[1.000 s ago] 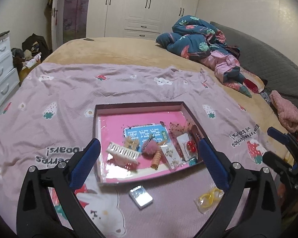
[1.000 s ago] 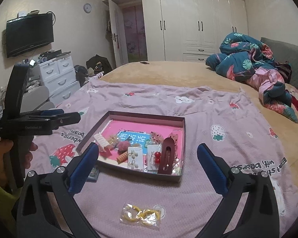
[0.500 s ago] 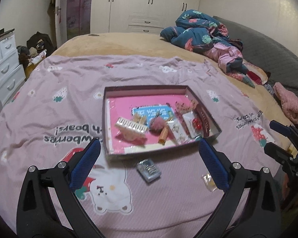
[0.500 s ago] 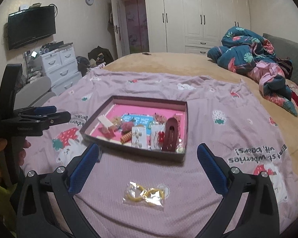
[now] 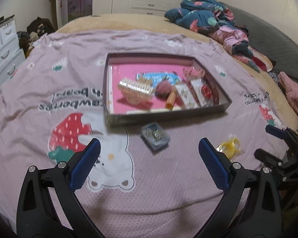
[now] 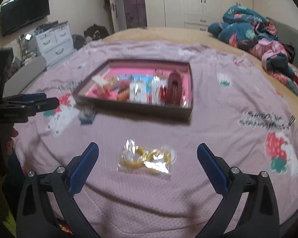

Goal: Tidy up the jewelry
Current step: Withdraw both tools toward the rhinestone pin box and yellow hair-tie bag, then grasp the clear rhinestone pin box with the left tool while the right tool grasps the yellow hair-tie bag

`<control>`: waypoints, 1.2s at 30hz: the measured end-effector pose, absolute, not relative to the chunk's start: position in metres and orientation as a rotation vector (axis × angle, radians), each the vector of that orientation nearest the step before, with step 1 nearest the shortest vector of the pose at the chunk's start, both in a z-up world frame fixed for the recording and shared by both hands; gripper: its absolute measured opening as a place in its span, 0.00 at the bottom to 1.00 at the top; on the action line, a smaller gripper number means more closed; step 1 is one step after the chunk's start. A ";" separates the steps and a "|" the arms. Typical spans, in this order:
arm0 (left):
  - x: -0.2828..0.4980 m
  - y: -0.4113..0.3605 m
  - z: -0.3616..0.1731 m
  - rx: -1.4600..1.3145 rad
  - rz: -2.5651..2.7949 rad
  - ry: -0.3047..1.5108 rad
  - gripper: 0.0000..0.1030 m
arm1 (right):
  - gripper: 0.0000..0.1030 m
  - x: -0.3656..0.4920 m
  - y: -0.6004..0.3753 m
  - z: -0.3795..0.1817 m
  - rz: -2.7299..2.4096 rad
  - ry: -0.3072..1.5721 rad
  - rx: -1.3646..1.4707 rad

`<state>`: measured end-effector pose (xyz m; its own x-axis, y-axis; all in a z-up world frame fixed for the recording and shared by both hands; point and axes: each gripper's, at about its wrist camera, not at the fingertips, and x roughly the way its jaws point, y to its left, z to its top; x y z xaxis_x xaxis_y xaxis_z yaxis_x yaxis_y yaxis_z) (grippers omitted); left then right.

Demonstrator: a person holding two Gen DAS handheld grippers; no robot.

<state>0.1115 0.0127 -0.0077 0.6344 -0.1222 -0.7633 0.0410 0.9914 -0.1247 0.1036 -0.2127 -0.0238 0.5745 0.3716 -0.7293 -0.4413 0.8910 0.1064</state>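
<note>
Both grippers wide — tray [image 5: 164, 117] untouched

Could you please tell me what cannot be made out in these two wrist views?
- Tray contents: motion-blurred in both views; small pieces unreadable.
- Small box: blurred, contents unclear.
- Yellow packet: glare and blur hide what it holds.
- Person's hand: mostly cut off at the right view's left edge.

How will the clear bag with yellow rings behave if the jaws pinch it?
The clear bag looks thin and crinkled, so it will probably flop and slip. The yellow rings inside seem loose and may slide to one end. It is likely light, lying flat on the blanket.
</note>
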 end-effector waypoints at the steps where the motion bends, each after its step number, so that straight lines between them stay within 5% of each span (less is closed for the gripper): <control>1: 0.113 0.013 -0.012 -0.100 -0.090 0.891 0.90 | 0.96 0.105 -0.211 -0.031 0.474 0.846 -0.087; 16: 0.150 0.003 -0.062 -0.176 -0.131 1.010 0.89 | 0.92 0.124 -0.184 -0.084 0.506 0.940 -0.116; 17: 0.153 0.001 -0.064 -0.183 -0.135 1.014 0.84 | 0.80 0.124 -0.182 -0.084 0.519 0.937 -0.122; 24: 0.171 -0.008 -0.075 -0.173 -0.122 1.027 0.54 | 0.79 0.115 -0.181 -0.074 0.618 0.928 -0.098; 26: 0.172 -0.009 -0.075 -0.155 -0.102 1.020 0.31 | 0.79 0.109 -0.179 -0.068 0.646 0.917 -0.106; 36: 0.151 0.004 -0.060 -0.152 -0.129 0.990 0.25 | 0.79 0.088 -0.161 -0.041 0.727 0.854 -0.138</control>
